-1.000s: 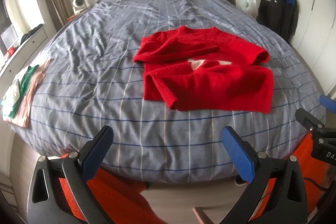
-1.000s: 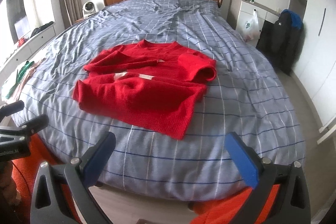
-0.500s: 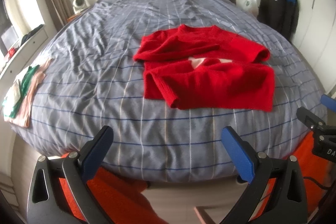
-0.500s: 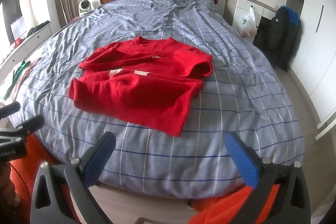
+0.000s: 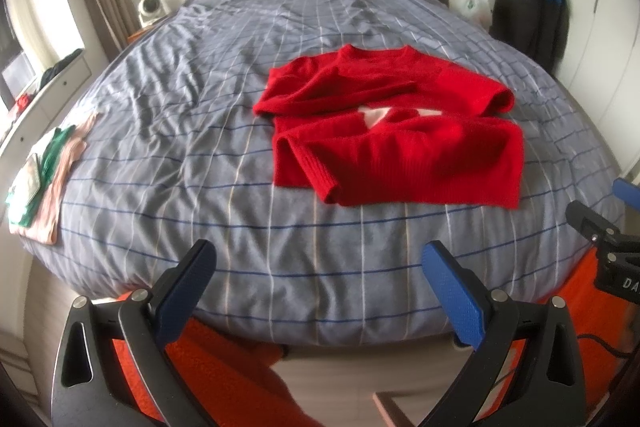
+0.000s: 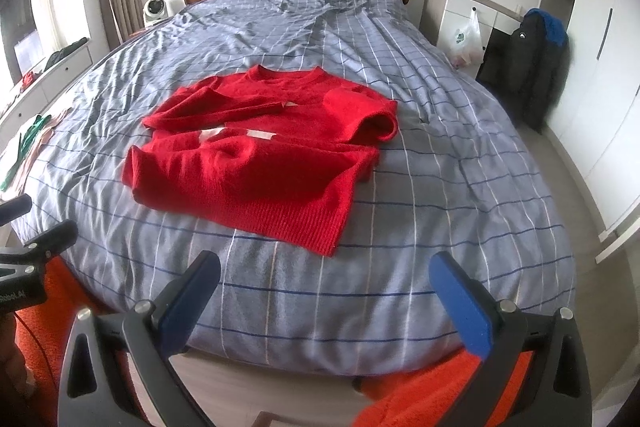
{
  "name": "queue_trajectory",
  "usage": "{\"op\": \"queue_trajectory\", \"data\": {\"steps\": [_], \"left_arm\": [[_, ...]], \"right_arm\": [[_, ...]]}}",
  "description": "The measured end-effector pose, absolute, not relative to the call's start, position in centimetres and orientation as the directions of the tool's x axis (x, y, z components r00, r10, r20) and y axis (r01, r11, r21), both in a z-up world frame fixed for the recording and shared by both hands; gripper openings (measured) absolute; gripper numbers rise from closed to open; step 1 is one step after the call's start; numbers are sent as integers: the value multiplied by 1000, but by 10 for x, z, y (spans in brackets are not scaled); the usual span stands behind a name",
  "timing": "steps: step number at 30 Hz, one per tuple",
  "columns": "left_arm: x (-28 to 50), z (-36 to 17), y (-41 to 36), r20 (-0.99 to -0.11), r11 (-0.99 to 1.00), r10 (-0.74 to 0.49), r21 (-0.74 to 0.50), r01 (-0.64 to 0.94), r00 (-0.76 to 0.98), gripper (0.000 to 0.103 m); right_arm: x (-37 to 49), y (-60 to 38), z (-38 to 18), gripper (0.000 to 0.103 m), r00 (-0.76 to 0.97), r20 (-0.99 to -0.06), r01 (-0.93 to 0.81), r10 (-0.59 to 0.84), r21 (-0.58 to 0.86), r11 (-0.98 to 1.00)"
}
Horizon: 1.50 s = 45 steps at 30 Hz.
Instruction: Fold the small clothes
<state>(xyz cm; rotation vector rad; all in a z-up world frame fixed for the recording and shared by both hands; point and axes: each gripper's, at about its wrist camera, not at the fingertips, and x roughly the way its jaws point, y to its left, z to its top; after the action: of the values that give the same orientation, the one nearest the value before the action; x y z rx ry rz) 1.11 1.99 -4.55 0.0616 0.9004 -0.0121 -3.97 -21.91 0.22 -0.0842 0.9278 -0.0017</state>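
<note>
The left gripper (image 5: 318, 267) and the right gripper (image 6: 326, 277) are both released, holding nothing. The sweater (image 5: 396, 143) lies at 12 o'clock on the bed (image 5: 180, 115).

The left gripper (image 5: 316, 291) has two black plastic arms with teardrop-shaped cutouts, silver round screw heads at the joints, and ridged blue rubber fingers (image 5: 450, 293). The right gripper (image 6: 326, 301) is built the same, with blue fingers (image 6: 464, 303). White lettering marks each black body. Fuzzy orange-red sleeves (image 5: 224, 375) show beneath, and a thin black cable (image 5: 596, 343) trails off.
</note>
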Motion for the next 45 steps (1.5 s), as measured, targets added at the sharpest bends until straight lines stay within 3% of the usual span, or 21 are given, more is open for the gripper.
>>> {"op": "queue_trajectory", "data": {"steps": [5,7,11,14,17,18,19,20,21,22,23,24,25,30,33,36,38,45], "left_arm": [[15,-50,24,-781,999,-11,18,41,625,103],[28,-61,38,-801,999,-48,-29,42,597,103],[63,-96,67,-845,975,-218,-215,62,489,102],[92,-116,72,-846,946,-313,-319,61,431,102],[118,-126,63,-854,952,-299,-299,68,426,97],[127,-129,61,-857,958,-276,-279,59,434,93],[133,-131,60,-860,961,-264,-271,49,437,72],[138,-134,61,-862,961,-262,-274,35,433,40],[144,-139,64,-865,956,-272,-293,16,422,18],[145,-141,65,-867,954,-274,-300,4,416,4],[141,-139,69,-860,948,-287,-317,-1,422,4],[133,-134,73,-850,943,-302,-332,6,432,3],[121,-126,77,-843,941,-315,-338,25,436,3],[53,-101,91,-842,919,-393,-375,121,369,2],[21,-108,85,-880,935,-351,-314,163,320,2],[9,-124,76,-915,959,-269,-227,167,301,2],[8,-134,79,-925,963,-261,-232,135,275,2],[24,-172,79,-964,987,-153,-138,81,217,2]], "right_arm": [[-39,-221,3,103,606,-795,-45,-20,-60,997],[-38,-230,6,103,632,-772,-99,65,3,995],[-27,-262,-4,103,657,-731,-164,183,98,982],[-2,-279,-40,103,576,-793,-157,199,132,979],[26,-288,-79,102,462,-841,-129,282,251,959],[33,-288,-88,100,444,-835,-128,326,301,945],[41,-287,-96,99,437,-814,-132,382,362,923],[48,-285,-102,98,433,-800,-135,415,398,908],[55,-284,-110,91,431,-794,-127,429,417,900],[62,-282,-117,73,435,-796,-113,421,416,902],[67,-279,-122,61,433,-800,-117,416,407,906],[67,-276,-121,29,427,-807,-127,407,393,911],[64,-277,-117,5,419,-804,-136,422,404,905],[19,-291,-68,4,348,-777,-213,524,479,852],[-9,-296,-55,4,274,-800,-233,533,483,844],[-21,-291,-72,4,205,-860,-222,467,424,878],[-22,-286,-94,4,167,-904,-207,393,358,911],[-17,-275,-136,4,148,-950,-142,275,254,957]]}}
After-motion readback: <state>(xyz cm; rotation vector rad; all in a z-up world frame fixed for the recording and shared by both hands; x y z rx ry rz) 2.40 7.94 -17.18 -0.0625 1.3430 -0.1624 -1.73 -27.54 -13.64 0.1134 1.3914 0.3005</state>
